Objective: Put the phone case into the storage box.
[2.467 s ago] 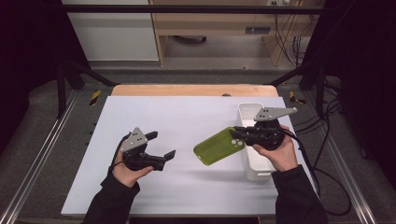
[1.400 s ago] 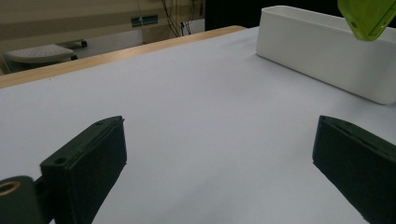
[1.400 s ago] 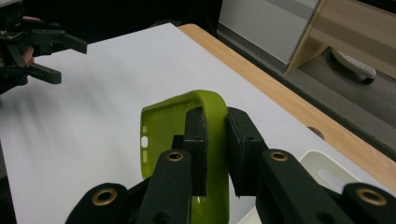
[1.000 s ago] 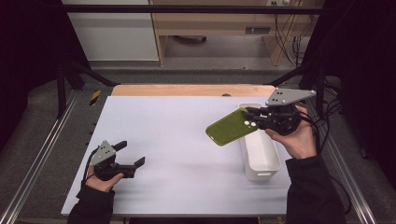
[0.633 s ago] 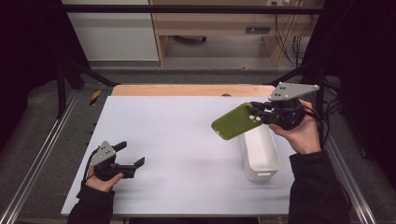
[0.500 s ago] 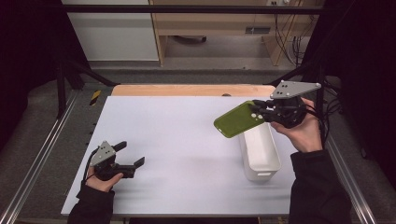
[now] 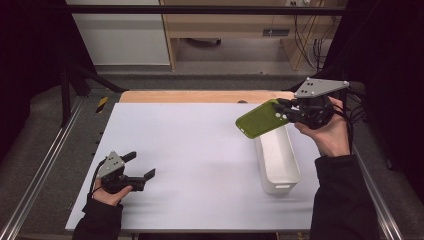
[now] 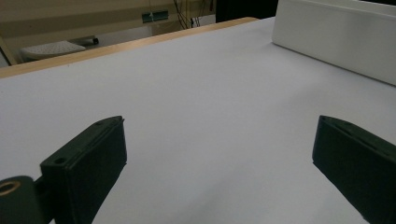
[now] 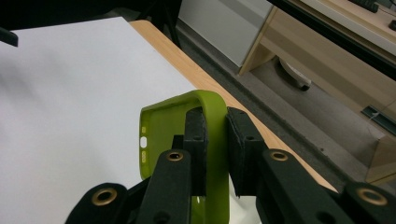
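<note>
The soft lime-green phone case (image 7: 260, 119) has been lifted from the white plastic bin (image 7: 277, 162), pinched by the right gripper (image 7: 290, 114); the left gripper (image 7: 142, 176) rests agape; its destination is seemingly undecided.

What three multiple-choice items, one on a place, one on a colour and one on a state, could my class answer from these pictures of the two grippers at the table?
1. Where is the phone case?
A. lying flat on the table
B. held in the air above the far end of the white bin
C. down inside the bin

2. What colour is the phone case?
A. green
B. red
C. black

3. How does the left gripper stand?
A. shut on the case
B. shut on the bin's rim
C. open, with nothing between its jaws

Answers:
1 B, the high view shows the right gripper holding it raised over the bin's far end.
2 A, it is green in the high view and the right gripper view.
3 C, the left gripper view shows its jaws wide apart over bare table.
</note>
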`<action>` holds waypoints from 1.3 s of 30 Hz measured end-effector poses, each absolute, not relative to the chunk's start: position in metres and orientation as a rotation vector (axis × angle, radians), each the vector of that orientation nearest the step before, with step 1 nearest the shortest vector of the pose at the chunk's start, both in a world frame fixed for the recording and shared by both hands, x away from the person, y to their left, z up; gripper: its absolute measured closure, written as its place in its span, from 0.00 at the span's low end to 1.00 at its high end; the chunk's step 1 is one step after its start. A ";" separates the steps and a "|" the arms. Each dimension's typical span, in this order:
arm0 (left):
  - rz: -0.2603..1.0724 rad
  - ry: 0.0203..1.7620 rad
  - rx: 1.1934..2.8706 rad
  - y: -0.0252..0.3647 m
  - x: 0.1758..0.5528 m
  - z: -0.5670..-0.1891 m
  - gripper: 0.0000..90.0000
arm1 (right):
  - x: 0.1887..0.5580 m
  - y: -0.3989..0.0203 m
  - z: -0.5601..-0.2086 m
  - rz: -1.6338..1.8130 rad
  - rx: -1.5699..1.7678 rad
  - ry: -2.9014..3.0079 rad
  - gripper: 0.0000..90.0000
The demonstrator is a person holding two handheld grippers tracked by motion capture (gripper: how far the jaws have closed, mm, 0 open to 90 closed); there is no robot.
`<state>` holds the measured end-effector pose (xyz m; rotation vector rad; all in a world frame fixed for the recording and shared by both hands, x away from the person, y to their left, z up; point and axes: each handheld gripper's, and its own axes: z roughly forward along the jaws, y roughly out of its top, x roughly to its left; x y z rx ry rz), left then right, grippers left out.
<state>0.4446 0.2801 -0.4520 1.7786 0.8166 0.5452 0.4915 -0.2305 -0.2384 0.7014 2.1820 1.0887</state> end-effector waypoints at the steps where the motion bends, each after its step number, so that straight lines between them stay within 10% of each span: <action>1: 0.547 0.816 1.778 0.280 0.445 -0.452 0.03 | 0.492 -0.231 -0.238 1.081 0.698 2.179 0.88; 39: 0.534 0.797 1.779 0.278 0.446 -0.453 0.03 | 0.524 -0.246 -0.238 0.811 0.640 2.142 0.88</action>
